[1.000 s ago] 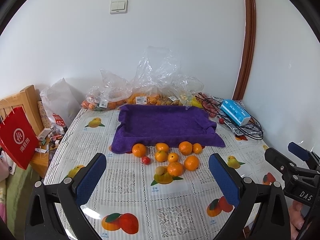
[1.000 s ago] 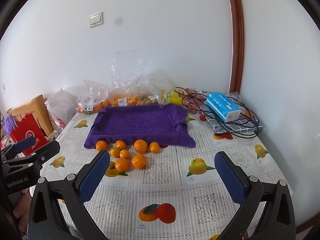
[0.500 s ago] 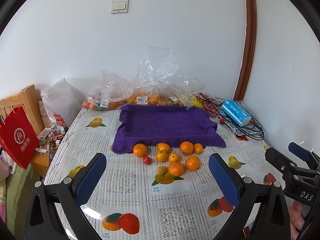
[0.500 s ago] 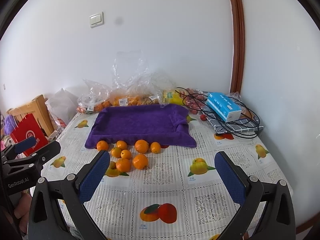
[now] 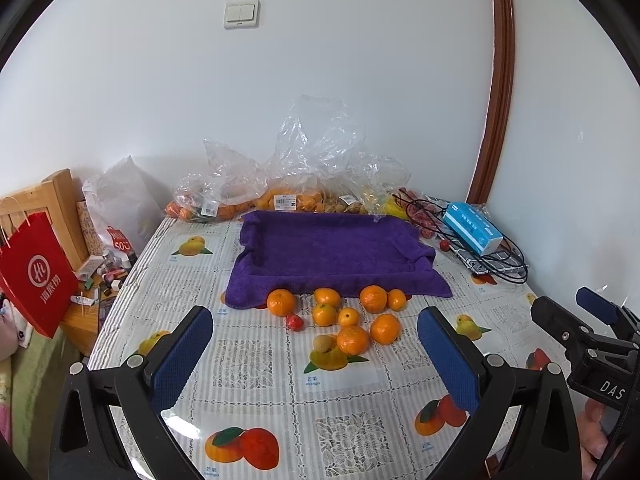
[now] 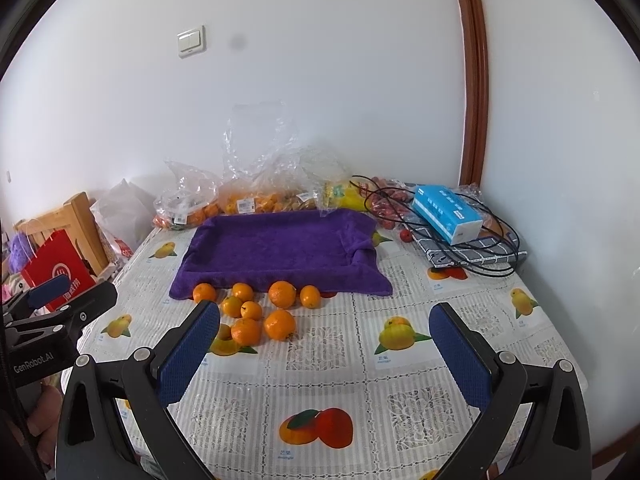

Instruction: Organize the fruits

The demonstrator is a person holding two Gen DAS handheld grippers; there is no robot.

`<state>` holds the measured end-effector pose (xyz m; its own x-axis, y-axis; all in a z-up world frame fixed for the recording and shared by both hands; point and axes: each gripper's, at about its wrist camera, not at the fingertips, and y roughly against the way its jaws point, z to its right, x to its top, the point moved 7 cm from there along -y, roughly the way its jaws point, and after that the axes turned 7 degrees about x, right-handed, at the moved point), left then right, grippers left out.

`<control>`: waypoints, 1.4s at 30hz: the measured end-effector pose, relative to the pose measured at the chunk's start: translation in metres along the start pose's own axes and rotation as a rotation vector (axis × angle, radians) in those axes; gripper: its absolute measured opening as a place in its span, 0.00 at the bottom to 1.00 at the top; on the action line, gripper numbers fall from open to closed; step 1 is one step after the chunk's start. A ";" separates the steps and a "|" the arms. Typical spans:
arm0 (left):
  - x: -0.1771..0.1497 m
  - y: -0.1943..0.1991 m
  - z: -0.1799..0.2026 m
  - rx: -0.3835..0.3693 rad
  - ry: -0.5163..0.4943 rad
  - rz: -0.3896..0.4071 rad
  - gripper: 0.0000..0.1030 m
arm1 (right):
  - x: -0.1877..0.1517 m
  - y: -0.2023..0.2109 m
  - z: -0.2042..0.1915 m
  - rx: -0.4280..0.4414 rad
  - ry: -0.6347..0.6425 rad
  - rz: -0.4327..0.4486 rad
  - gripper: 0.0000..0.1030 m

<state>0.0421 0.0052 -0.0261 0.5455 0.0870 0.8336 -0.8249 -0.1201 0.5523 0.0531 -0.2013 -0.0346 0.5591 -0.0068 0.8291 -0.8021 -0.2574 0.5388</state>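
Several oranges [image 5: 352, 339] lie loose on the fruit-print tablecloth, just in front of a purple towel-lined tray [image 5: 332, 248]. A small red fruit [image 5: 294, 321] and a small tan fruit [image 5: 323, 344] lie among them. The oranges [image 6: 279, 323] and tray [image 6: 280, 244] also show in the right wrist view. My left gripper [image 5: 316, 360] is open and empty, above the near table, short of the oranges. My right gripper [image 6: 324, 356] is open and empty, to the right of the oranges. Each gripper shows at the edge of the other's view.
Clear plastic bags of fruit [image 5: 280, 200] line the wall behind the tray. A blue tissue box [image 5: 472, 228] sits on black cables and a grey pouch at back right. A red paper bag [image 5: 36, 276] and a wooden stand with clutter sit beyond the table's left edge.
Both grippers have drifted slightly forward toward the oranges and tray. Jaws remain open. No fruit has moved.
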 end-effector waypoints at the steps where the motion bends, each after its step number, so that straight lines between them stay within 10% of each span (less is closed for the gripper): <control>1: 0.000 -0.001 0.000 0.001 0.003 0.000 1.00 | 0.000 -0.002 0.000 -0.001 0.002 -0.004 1.00; 19: -0.017 -0.078 -0.008 0.034 -0.043 -0.101 1.00 | -0.007 -0.063 0.015 -0.001 -0.007 0.012 1.00; 30: -0.041 -0.148 -0.023 0.018 -0.002 -0.189 0.99 | -0.034 -0.150 0.020 -0.006 0.000 -0.178 1.00; 42: -0.049 -0.201 -0.044 0.028 0.014 -0.259 0.87 | -0.041 -0.229 0.031 0.073 -0.028 -0.294 0.65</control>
<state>0.1748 0.0687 -0.1780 0.7359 0.1325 0.6640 -0.6532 -0.1197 0.7477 0.2206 -0.1722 -0.1966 0.7717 0.0523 0.6339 -0.5880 -0.3212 0.7423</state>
